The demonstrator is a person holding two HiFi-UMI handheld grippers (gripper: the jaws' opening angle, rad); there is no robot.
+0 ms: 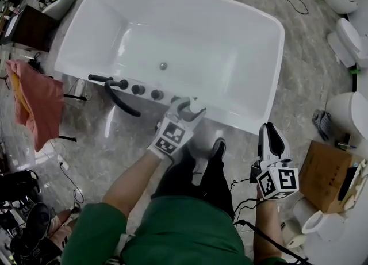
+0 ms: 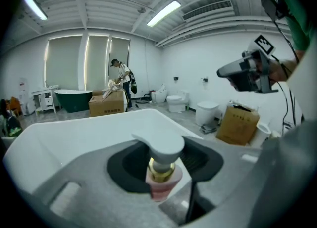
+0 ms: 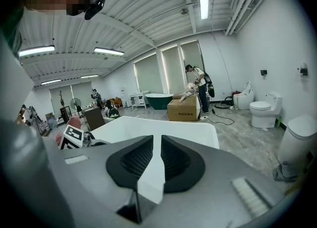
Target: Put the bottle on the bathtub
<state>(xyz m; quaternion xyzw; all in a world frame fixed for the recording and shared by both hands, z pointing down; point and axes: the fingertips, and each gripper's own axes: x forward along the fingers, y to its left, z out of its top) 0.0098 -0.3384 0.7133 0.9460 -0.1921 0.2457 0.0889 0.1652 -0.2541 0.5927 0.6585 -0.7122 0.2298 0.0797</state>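
Bottle [image 2: 161,171] is clamped in left gripper [image 1: 187,106] jaws at bathtub [image 1: 172,5] rim, 6 o'clock. Long axis upright, pump head uppermost. Right gripper [image 1: 270,129] jaws nearly together, empty.

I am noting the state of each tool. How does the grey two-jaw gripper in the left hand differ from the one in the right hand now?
The left gripper is clamped on a pink pump bottle with a white head; the right gripper has its jaws together on nothing. The left gripper is at the white bathtub's near rim; the right gripper is held back from it, over the grey floor. Both are the same grey make.
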